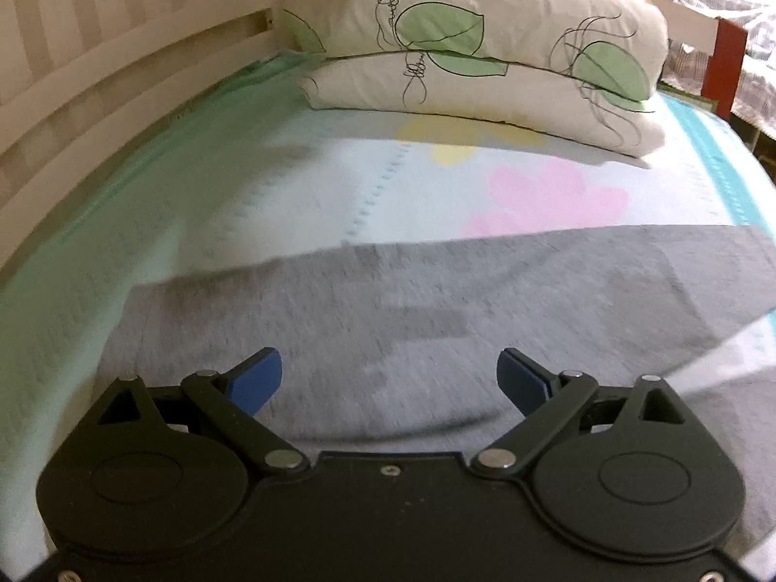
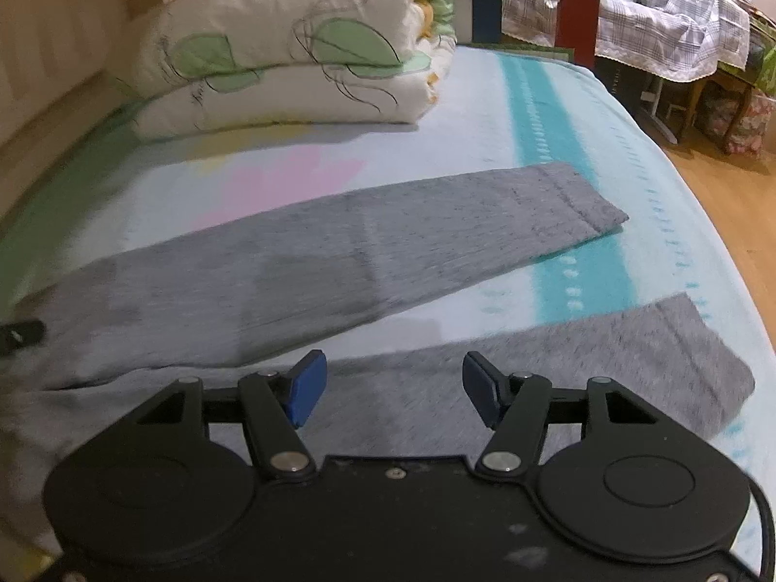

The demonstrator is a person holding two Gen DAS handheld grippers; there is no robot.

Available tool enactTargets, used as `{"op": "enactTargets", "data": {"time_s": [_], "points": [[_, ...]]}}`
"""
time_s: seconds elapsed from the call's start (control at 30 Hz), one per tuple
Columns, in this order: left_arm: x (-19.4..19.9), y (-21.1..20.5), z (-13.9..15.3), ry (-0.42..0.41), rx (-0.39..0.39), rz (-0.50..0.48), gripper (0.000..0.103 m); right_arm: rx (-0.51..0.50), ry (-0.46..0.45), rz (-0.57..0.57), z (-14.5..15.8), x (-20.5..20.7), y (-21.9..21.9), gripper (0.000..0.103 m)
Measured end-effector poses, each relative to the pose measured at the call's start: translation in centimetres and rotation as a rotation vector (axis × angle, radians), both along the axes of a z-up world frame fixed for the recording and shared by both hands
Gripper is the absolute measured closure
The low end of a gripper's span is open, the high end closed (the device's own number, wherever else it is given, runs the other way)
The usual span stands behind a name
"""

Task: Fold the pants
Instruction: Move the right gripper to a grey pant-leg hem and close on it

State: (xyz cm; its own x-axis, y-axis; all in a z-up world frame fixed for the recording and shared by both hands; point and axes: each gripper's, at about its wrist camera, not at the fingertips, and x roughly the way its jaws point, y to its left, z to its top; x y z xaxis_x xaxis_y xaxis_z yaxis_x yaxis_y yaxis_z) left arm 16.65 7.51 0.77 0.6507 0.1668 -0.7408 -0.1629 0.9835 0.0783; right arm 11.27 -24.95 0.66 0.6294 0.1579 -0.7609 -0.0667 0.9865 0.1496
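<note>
Grey pants (image 2: pixel 388 252) lie flat on the bedsheet (image 2: pixel 557 111), legs spread apart. In the right wrist view one leg runs from 9 o'clock up toward 2 o'clock, its hemmed cuff (image 2: pixel 577 194) in full sight; the other leg reaches toward 3 o'clock, its near part hidden behind the right gripper (image 2: pixel 393 390). The waist end is blurred and cut off at the left edge, where a small black object at 9 o'clock is too partial to identify.

The right gripper's blue pads stand wide apart over the nearer leg, holding nothing. The left gripper (image 1: pixel 390 380) is likewise spread wide and empty, above a broad grey stretch of pants (image 1: pixel 412 300); whether either touches the cloth cannot be told. Motion blur softens the fabric there.

A folded quilt (image 1: pixel 475 53) sits at 12 o'clock, its top clipped by the frame.
</note>
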Motion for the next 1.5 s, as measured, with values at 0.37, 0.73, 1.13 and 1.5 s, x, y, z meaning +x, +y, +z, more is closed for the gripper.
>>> {"op": "enactTargets", "data": {"time_s": [0.37, 0.73, 1.13, 1.5], "points": [[4.7, 2.2, -2.8, 0.025, 0.023, 0.044, 0.007, 0.143, 0.192, -0.180, -1.8, 12.9, -3.1, 0.041], [6.3, 4.7, -4.7, 0.056, 0.030, 0.104, 0.007, 0.065, 0.215, -0.260, -5.0, 21.4, -0.7, 0.041], [6.9, 5.0, -5.7, 0.079, 0.045, 0.135, 0.007, 0.024, 0.159, -0.365, -5.3, 26.8, 2.8, 0.042], [6.8, 5.7, -5.7, 0.074, 0.055, 0.145, 0.007, -0.012, 0.250, -0.449, -7.9, 28.2, 3.6, 0.058]]}}
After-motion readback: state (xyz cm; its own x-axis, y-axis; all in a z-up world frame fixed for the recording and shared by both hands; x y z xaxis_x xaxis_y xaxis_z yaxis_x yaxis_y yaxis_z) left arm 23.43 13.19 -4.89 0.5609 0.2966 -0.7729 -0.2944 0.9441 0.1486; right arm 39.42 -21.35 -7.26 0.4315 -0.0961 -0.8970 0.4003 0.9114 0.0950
